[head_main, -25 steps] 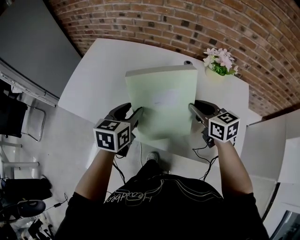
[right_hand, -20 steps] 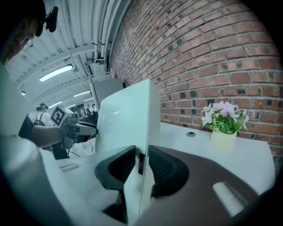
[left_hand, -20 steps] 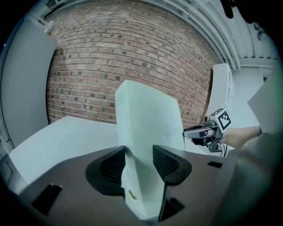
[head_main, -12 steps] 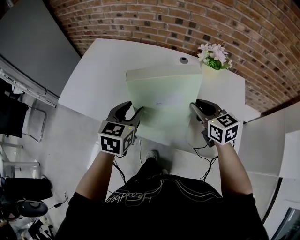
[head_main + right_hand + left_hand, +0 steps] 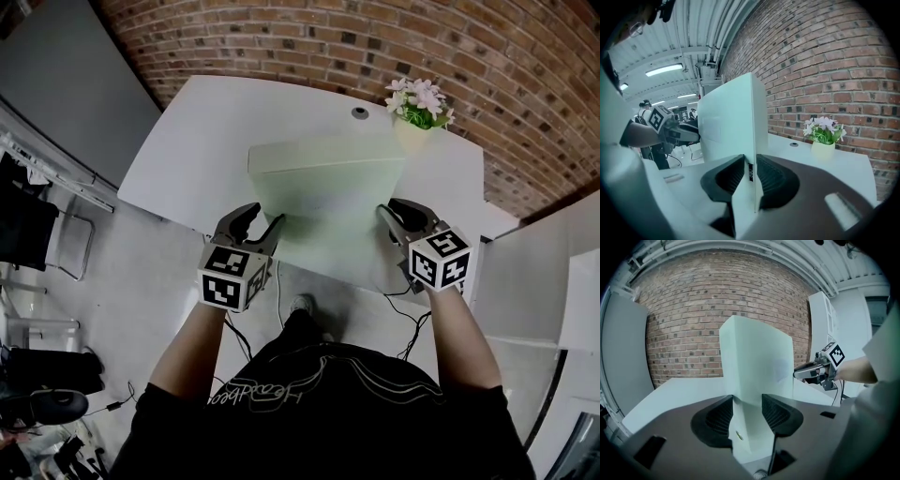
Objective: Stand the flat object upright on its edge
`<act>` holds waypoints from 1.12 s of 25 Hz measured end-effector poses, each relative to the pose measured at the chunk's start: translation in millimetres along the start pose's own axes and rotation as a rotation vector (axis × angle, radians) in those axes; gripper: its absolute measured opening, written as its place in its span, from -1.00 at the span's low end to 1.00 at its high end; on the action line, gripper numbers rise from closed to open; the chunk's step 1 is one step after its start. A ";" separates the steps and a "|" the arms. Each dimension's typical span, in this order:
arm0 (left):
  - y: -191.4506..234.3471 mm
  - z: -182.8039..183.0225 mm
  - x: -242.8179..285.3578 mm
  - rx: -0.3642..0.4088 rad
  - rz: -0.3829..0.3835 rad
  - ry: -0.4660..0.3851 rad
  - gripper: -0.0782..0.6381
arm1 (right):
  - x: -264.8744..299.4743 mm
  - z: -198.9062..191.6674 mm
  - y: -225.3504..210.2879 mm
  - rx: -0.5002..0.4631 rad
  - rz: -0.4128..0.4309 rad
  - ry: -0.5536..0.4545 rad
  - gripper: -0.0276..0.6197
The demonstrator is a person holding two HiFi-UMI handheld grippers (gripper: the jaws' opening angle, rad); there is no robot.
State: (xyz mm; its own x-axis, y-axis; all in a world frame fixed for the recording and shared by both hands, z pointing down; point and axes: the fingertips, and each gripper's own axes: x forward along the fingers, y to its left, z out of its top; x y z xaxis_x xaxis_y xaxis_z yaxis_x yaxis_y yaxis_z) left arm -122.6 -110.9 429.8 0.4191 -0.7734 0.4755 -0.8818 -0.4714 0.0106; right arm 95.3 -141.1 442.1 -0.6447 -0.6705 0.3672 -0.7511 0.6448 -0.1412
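Observation:
A pale green flat box [image 5: 328,202] is held tilted up over the white table [image 5: 206,131], its far edge raised and its face steep. My left gripper [image 5: 265,228] is shut on its left side edge, and my right gripper [image 5: 389,217] is shut on its right side edge. In the left gripper view the box [image 5: 754,362] rises between the ribbed pads of the left gripper [image 5: 746,401]. In the right gripper view the box [image 5: 733,117] stands edge-on in the right gripper [image 5: 750,166], whose jaws have just been closing on that thin edge.
A small pot of pink flowers [image 5: 417,108] stands at the table's far right, with a round cable grommet [image 5: 360,112] beside it. A brick wall [image 5: 394,47] runs behind the table. Cables hang off the near edge. A chair [image 5: 37,239] stands at the left.
The box has tipped up steeper, so its face looks shorter from above. Both grippers have moved forward towards the wall with it and rolled a little.

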 end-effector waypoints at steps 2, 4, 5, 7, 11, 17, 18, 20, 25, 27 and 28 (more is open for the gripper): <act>-3.7 -2.7 -3.1 0.005 0.005 0.000 -0.23 | -4.7 -3.4 2.7 -0.010 -0.005 -0.002 -0.64; -7.3 -5.0 -5.3 0.006 0.007 -0.004 -0.23 | -8.7 -7.0 4.4 -0.010 -0.010 -0.004 -0.64; -8.9 -6.2 -6.4 0.006 0.007 -0.008 -0.23 | -10.3 -8.6 5.1 -0.008 -0.012 -0.004 -0.64; -11.8 -9.4 -9.3 0.005 0.006 -0.012 -0.23 | -12.8 -12.3 7.1 -0.017 -0.019 0.000 -0.64; -15.2 -12.3 -14.4 0.007 -0.001 -0.025 -0.23 | -16.9 -15.8 10.5 -0.039 -0.026 -0.016 -0.63; -18.3 -20.9 -20.7 -0.073 -0.109 -0.036 -0.23 | -24.7 -18.1 13.1 -0.004 -0.019 -0.051 -0.64; -15.1 -22.7 -21.5 -0.089 -0.119 -0.038 -0.23 | -24.6 -17.6 13.0 -0.002 -0.019 -0.050 -0.64; -8.4 -23.6 -21.4 -0.114 -0.152 -0.052 -0.21 | -23.6 -16.0 11.8 -0.006 -0.021 -0.045 -0.64; -6.2 -8.3 -18.8 -0.107 -0.352 -0.145 0.16 | -21.1 -15.2 11.1 -0.001 -0.017 -0.039 -0.64; -7.7 -3.5 -13.2 -0.037 -0.408 -0.144 0.22 | -19.3 -14.3 11.4 0.003 -0.013 -0.037 -0.64; -8.6 -1.8 -9.6 -0.007 -0.431 -0.137 0.23 | -18.5 -13.9 11.7 0.008 -0.010 -0.035 -0.64</act>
State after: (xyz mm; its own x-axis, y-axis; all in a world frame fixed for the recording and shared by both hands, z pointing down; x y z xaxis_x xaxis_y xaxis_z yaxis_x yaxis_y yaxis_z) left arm -119.4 -98.6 426.7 0.7726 -0.5564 0.3060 -0.6220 -0.7600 0.1886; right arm 100.4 -116.0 446.5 -0.6413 -0.6898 0.3360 -0.7588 0.6350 -0.1447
